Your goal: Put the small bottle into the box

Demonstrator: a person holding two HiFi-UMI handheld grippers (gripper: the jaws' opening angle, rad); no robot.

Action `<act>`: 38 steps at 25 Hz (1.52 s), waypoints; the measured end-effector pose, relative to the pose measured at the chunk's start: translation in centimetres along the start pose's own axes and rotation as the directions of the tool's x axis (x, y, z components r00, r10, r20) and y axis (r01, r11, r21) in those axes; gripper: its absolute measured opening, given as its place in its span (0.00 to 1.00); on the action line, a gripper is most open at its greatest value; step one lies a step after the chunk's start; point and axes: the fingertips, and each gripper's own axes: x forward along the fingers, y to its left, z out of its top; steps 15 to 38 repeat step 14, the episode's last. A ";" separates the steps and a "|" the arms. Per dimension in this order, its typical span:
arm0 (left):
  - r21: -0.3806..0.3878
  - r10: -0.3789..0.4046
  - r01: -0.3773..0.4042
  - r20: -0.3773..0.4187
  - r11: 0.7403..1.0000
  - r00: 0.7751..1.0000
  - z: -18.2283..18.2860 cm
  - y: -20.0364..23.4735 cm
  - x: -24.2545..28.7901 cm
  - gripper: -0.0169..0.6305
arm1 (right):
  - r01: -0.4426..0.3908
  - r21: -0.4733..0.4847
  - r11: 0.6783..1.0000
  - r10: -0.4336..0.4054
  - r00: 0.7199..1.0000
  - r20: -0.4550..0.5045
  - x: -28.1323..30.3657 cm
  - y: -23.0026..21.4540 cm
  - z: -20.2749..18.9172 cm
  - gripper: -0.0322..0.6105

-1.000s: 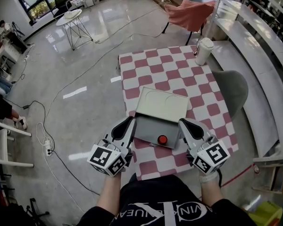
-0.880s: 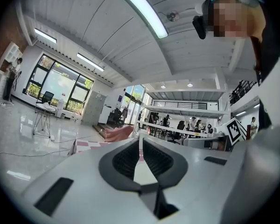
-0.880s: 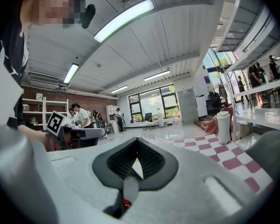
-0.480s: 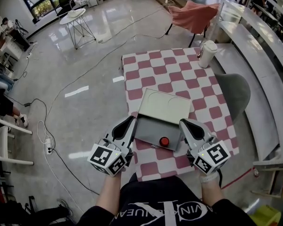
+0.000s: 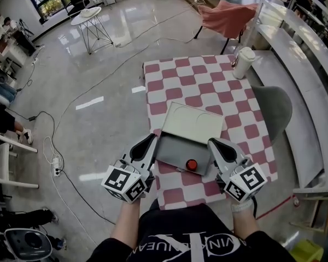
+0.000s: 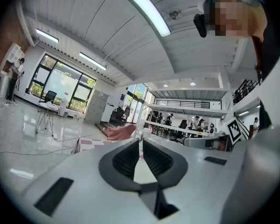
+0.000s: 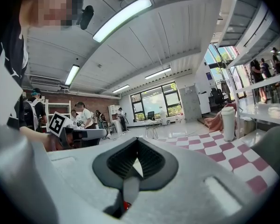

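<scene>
A grey box [image 5: 176, 153] stands open on the red-and-white checked table [image 5: 192, 85], its lid [image 5: 190, 122] tipped back. Inside the box, near its front right corner, is the small bottle [image 5: 191, 164], of which I see the red cap. My left gripper [image 5: 151, 138] hangs at the box's left side and my right gripper [image 5: 212, 142] at its right side, both pointing away from me. In the left gripper view the left gripper [image 6: 141, 142] is shut with nothing between its fingertips. The right gripper [image 7: 137, 142] is shut and empty too.
A white lidded cup [image 5: 243, 62] stands at the table's far right corner, and shows again as the cup [image 7: 228, 122] in the right gripper view. A grey chair [image 5: 277, 109] is against the table's right side. Cables [image 5: 54, 146] run across the floor at the left.
Both grippers, the box and the bottle stand as before. Only the head view has drifted a little.
</scene>
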 end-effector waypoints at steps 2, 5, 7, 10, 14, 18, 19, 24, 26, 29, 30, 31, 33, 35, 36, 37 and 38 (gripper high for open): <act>0.000 0.001 -0.001 -0.002 1.000 1.000 0.0 0.1 0.0 0.07 | -0.003 0.002 1.000 0.003 1.000 -0.001 0.1 0.1 0.0 0.06; 0.000 0.005 -0.005 -0.003 1.000 1.000 0.1 0.2 -0.2 0.07 | -0.009 0.003 1.000 0.009 1.000 -0.002 0.3 0.1 0.0 0.06; -0.001 0.009 -0.010 -0.003 1.000 1.000 0.1 0.4 -0.3 0.07 | -0.012 0.007 1.000 0.012 1.000 -0.004 0.4 0.2 -0.2 0.06; -0.002 0.016 -0.016 -0.005 1.000 1.000 -0.1 0.6 -0.5 0.07 | -0.017 0.019 1.000 0.017 1.000 -0.003 0.5 0.2 -0.4 0.06; -0.003 0.020 -0.020 -0.010 1.000 1.000 -0.2 0.9 -0.6 0.07 | -0.021 0.031 0.999 0.021 1.000 -0.003 0.7 0.4 -0.5 0.06; -0.003 0.020 -0.020 -0.010 1.000 1.000 -0.2 0.9 -0.6 0.07 | -0.021 0.031 0.999 0.021 1.000 -0.003 0.7 0.4 -0.5 0.06; -0.003 0.020 -0.020 -0.010 1.000 1.000 -0.2 0.9 -0.6 0.07 | -0.021 0.031 0.999 0.021 1.000 -0.003 0.7 0.4 -0.5 0.06; -0.003 0.020 -0.020 -0.010 1.000 1.000 -0.2 0.9 -0.6 0.07 | -0.021 0.031 0.999 0.021 1.000 -0.003 0.7 0.4 -0.5 0.06; -0.003 0.020 -0.020 -0.010 1.000 1.000 -0.2 0.9 -0.6 0.07 | -0.021 0.031 0.999 0.021 1.000 -0.003 0.7 0.4 -0.5 0.06; -0.003 0.020 -0.020 -0.010 1.000 1.000 -0.2 0.9 -0.6 0.07 | -0.021 0.031 0.999 0.021 1.000 -0.003 0.7 0.4 -0.5 0.06; -0.003 0.020 -0.020 -0.010 1.000 1.000 -0.2 0.9 -0.6 0.07 | -0.021 0.031 0.999 0.021 1.000 -0.003 0.7 0.4 -0.5 0.06; -0.003 0.020 -0.020 -0.010 1.000 1.000 -0.2 0.9 -0.6 0.07 | -0.021 0.031 0.999 0.021 1.000 -0.003 0.7 0.4 -0.5 0.06; -0.003 0.020 -0.020 -0.010 1.000 1.000 -0.2 0.9 -0.6 0.07 | -0.021 0.031 0.999 0.021 1.000 -0.003 0.7 0.4 -0.5 0.06; -0.003 0.020 -0.020 -0.010 1.000 1.000 -0.2 0.9 -0.6 0.07 | -0.021 0.031 0.999 0.021 1.000 -0.003 0.7 0.4 -0.5 0.06; -0.003 0.020 -0.020 -0.010 1.000 1.000 -0.2 0.9 -0.6 0.07 | -0.021 0.031 0.999 0.021 1.000 -0.003 0.7 0.4 -0.5 0.06; -0.003 0.020 -0.020 -0.010 1.000 1.000 -0.2 0.9 -0.6 0.07 | -0.021 0.031 0.999 0.021 1.000 -0.003 0.7 0.4 -0.5 0.06; -0.003 0.020 -0.020 -0.010 1.000 1.000 -0.2 0.9 -0.6 0.07 | -0.021 0.031 0.999 0.021 1.000 -0.003 0.7 0.4 -0.5 0.06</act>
